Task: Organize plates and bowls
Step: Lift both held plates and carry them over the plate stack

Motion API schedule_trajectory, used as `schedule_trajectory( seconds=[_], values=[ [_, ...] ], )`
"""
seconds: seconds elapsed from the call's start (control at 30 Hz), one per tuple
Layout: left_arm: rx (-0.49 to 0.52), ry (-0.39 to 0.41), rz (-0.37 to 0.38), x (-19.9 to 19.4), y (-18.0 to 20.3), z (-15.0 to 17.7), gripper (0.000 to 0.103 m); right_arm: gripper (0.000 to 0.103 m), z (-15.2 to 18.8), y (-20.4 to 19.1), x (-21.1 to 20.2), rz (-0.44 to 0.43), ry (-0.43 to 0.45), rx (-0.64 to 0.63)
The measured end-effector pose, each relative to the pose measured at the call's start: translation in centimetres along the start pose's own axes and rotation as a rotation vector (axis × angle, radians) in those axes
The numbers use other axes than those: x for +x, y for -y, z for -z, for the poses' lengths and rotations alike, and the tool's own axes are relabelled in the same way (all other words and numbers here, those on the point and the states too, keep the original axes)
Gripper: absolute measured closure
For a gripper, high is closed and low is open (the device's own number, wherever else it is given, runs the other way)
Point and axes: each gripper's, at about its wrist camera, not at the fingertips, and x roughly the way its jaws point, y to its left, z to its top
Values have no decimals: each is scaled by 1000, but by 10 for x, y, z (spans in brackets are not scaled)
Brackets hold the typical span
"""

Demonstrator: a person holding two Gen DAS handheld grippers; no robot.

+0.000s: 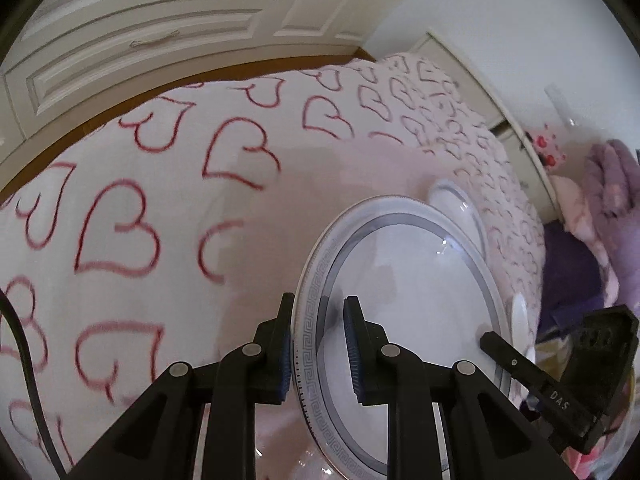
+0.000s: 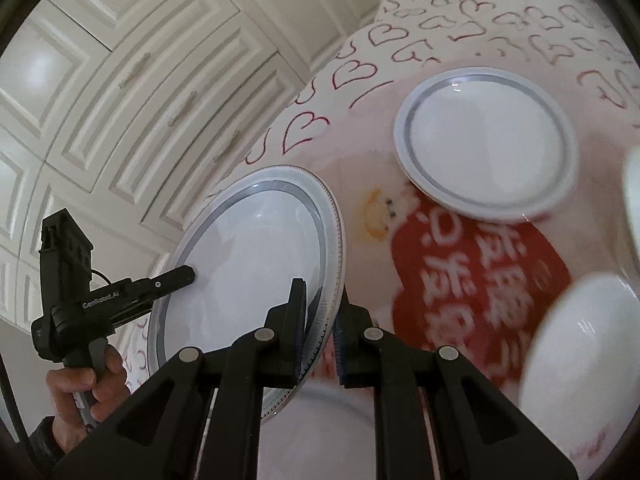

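Note:
A large white plate (image 1: 408, 288) with a grey patterned rim is held up above the bed, tilted, by both grippers. My left gripper (image 1: 320, 344) is shut on its left rim. My right gripper (image 2: 320, 332) is shut on the opposite rim, and the plate shows in that view too (image 2: 256, 264). The right gripper's finger shows at the plate's far edge in the left wrist view (image 1: 516, 364). The left gripper (image 2: 188, 274) shows in the right wrist view. A smaller white plate (image 2: 486, 142) with a grey ring lies on the blanket beyond; it also shows in the left wrist view (image 1: 456, 204). A white bowl (image 2: 580, 348) sits at the right.
A heart-patterned blanket (image 1: 160, 208) covers the bed, with a red patch bearing white characters (image 2: 480, 272). White panelled wardrobe doors (image 2: 120, 80) stand behind. Purple cloth (image 1: 616, 184) lies at the right. Another white dish edge (image 2: 634, 200) shows at the far right.

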Motion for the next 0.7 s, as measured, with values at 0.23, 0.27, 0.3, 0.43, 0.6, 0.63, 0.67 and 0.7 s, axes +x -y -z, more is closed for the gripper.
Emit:
schedule_trajectory(
  seconds=[0.23,0.27,0.3,0.43,0.6,0.63,0.67,0.7],
  values=[
    [-23,-41,3,-31,3,65,86,91,57,3,-40,9,-16,-3],
    [-25,-49,-2,-34,3,75,85,91,66,5,-43,10,-20,-2],
    [-27,-59,-8,-37,3,85,86,91,75,7,-44,10,-28,2],
    [-37,-78,-34,-42,5,106,85,90,103,18,-43,9,-56,19],
    [-20,-84,-79,-43,10,128,85,90,124,30,-37,17,-72,42],
    [-13,-89,-87,-40,12,133,85,90,126,32,-36,23,-75,42],
    [-7,-94,-94,-38,13,136,85,90,127,33,-36,29,-78,41],
    [-3,-100,-101,-36,12,140,85,90,128,35,-35,36,-83,37]
  ],
)
